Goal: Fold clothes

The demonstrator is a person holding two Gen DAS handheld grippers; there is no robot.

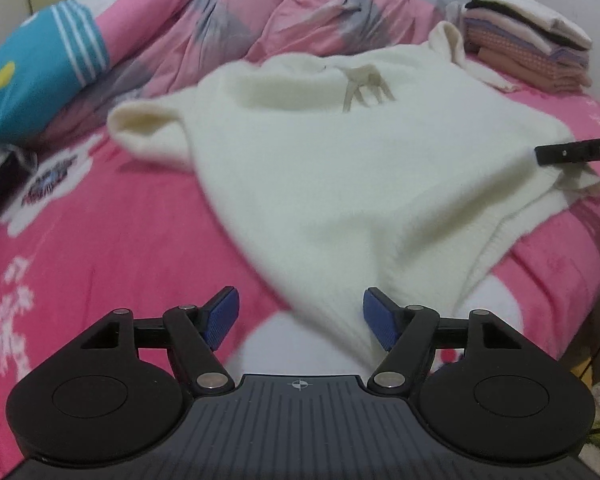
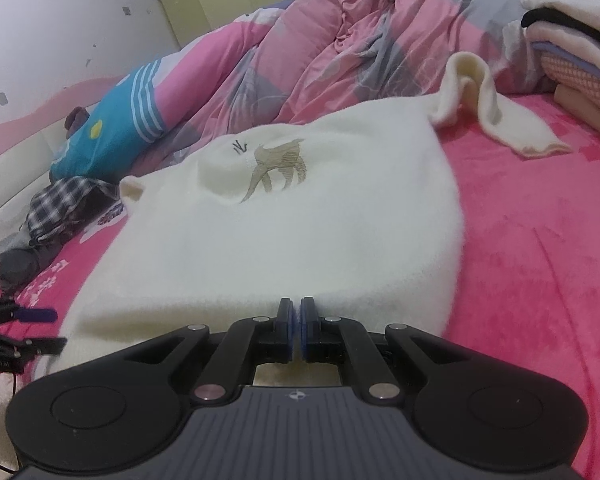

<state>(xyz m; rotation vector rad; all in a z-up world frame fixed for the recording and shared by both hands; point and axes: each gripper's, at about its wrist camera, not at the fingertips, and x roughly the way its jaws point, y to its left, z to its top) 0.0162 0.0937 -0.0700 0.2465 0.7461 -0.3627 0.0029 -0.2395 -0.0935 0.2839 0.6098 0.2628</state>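
On the pink bed (image 2: 540,240) lies your cream sweater (image 2: 280,240): your right gripper (image 2: 296,330) is clamped on its near hem, your left gripper (image 1: 298,316) gapes empty beside it. Lift one-sided and it may bunch, dragging the far sleeve (image 2: 480,108).

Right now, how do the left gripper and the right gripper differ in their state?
The left gripper stands open, its blue pads apart with nothing pressed between them; the right gripper is shut. The left gripper hovers at the near corner of the white sweater without gripping; the right gripper pinches the sweater's near edge. Both are black with blue pads and point over the pink bed.
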